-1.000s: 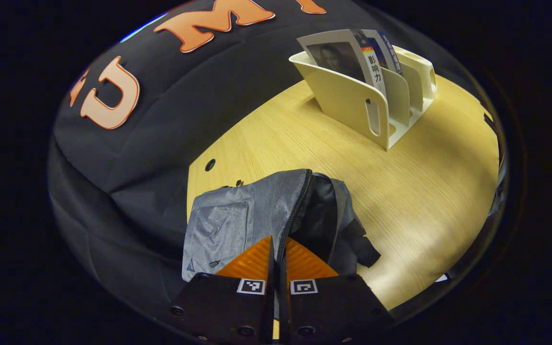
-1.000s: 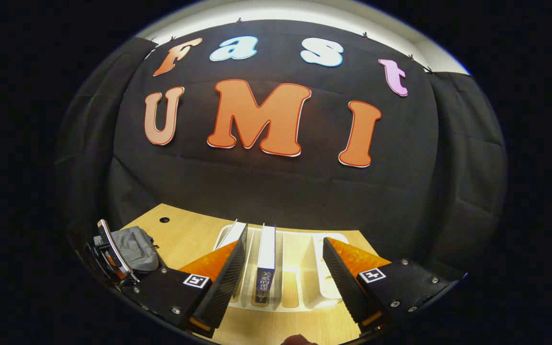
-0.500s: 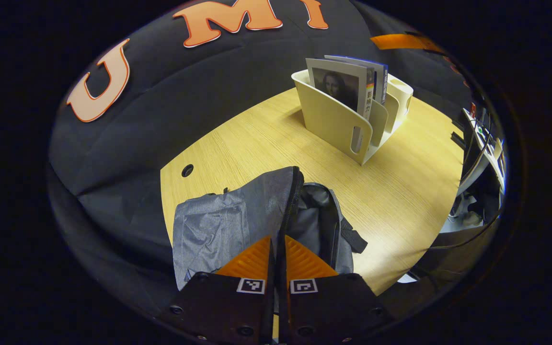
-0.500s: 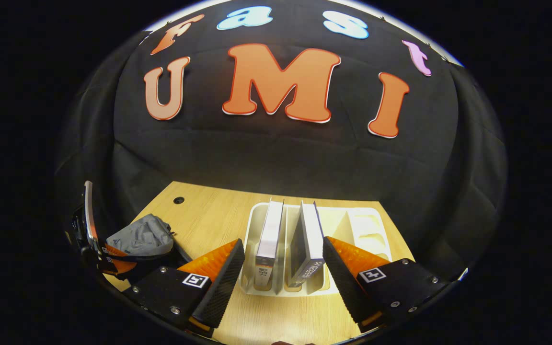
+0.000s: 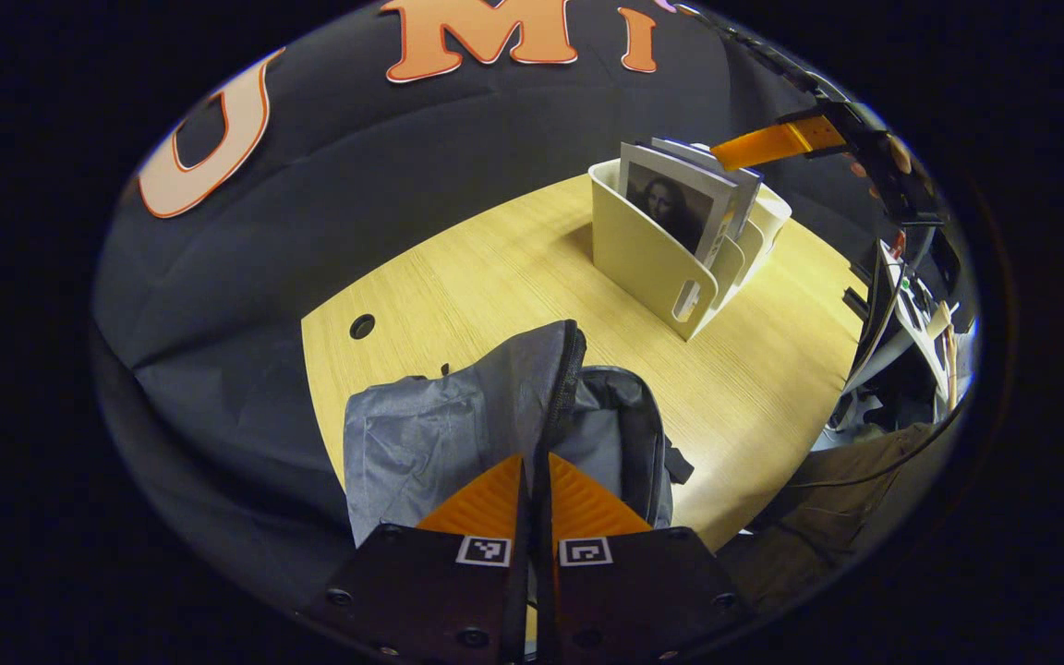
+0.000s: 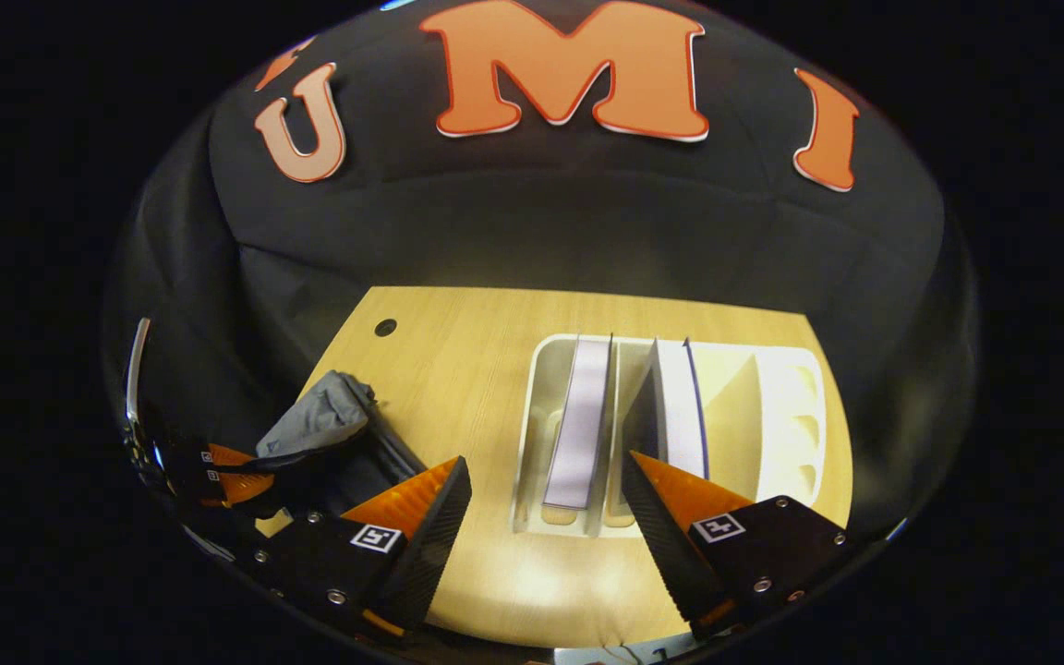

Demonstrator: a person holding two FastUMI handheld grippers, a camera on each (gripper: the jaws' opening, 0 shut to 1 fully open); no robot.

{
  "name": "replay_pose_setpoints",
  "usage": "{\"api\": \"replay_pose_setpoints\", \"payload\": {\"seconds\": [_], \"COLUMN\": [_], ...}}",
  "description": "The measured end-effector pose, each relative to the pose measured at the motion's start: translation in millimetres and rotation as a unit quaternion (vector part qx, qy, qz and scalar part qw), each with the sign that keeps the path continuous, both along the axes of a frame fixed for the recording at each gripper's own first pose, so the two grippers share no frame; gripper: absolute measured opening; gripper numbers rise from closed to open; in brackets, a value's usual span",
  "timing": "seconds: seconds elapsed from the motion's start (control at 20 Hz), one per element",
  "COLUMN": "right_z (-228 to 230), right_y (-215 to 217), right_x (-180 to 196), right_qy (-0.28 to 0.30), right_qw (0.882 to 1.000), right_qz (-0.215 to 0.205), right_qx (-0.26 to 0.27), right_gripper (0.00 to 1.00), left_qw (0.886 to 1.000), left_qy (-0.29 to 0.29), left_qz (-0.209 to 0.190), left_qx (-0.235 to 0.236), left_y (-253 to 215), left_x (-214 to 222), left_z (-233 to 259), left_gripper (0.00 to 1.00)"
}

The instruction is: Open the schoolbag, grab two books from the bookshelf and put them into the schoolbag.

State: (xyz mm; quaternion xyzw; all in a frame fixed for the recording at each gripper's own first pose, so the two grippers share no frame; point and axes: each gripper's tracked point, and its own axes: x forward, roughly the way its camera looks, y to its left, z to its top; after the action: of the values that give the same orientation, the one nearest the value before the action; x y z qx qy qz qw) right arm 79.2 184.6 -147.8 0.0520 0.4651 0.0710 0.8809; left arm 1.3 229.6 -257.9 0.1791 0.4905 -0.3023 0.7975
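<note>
The grey schoolbag (image 5: 458,425) lies on the wooden table with its zip undone and the dark inside showing. My left gripper (image 5: 532,480) is shut on the zipped edge of the bag's flap and holds it up. The cream bookshelf (image 5: 647,254) stands farther back with two books in it. In the right gripper view I look down on the bookshelf (image 6: 777,416). A pale-edged book (image 6: 580,420) stands in one slot and a second book (image 6: 680,406) leans beside it. My right gripper (image 6: 546,489) hovers open above them, with the pale-edged book between its fingers' line.
The table (image 6: 458,369) has a round cable hole (image 6: 385,327) near its back left corner. The schoolbag (image 6: 320,420) and left gripper (image 6: 218,460) sit left of the shelf. The right gripper (image 5: 777,143) hangs over the shelf. Booth cloth closes the back.
My right gripper has risen and tipped down, so the shelf and books are now seen from above. The left gripper keeps its hold on the bag flap and has drawn back a little.
</note>
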Motion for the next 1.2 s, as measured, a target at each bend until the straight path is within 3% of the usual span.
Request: {"api": "replay_pose_setpoints", "payload": {"seconds": [0.25,0.4,0.55,0.65,0.75,0.95,1.2], "right_z": [-25.0,-45.9,-63.2,-69.3,-74.7,-72.8,-26.4], "right_y": [-8.6,-8.2,-9.3,-11.3,-11.1,-19.2,-30.5], "right_x": [29.0,34.5,43.4,49.2,51.1,51.3,49.9], "right_qy": [0.034,0.078,0.120,0.139,0.154,0.166,0.137], "right_qw": [0.997,0.994,0.991,0.990,0.988,0.985,0.985], "right_qz": [0.048,0.053,0.030,0.005,-0.014,-0.046,-0.080], "right_qx": [-0.058,-0.060,-0.047,-0.032,-0.019,0.004,0.072], "right_gripper": [0.98,0.93,0.83,0.54,0.46,0.37,0.34], "left_qw": [1.000,1.000,1.000,1.000,1.000,1.000,1.000], "left_qy": [0.006,0.010,0.010,0.013,0.013,0.017,0.016], "left_qz": [0.000,-0.001,0.002,0.005,0.009,0.017,0.024], "left_qx": [0.012,0.018,0.025,0.021,0.019,0.014,0.007], "left_y": [6.6,2.4,-0.2,-3.2,-3.3,-4.7,-7.6], "left_x": [13.3,10.1,8.9,7.0,6.3,3.2,2.8], "left_z": [15.3,13.7,11.5,12.0,11.3,9.8,10.2], "left_gripper": [0.05,0.05,0.05,0.05,0.05,0.05,0.05]}}
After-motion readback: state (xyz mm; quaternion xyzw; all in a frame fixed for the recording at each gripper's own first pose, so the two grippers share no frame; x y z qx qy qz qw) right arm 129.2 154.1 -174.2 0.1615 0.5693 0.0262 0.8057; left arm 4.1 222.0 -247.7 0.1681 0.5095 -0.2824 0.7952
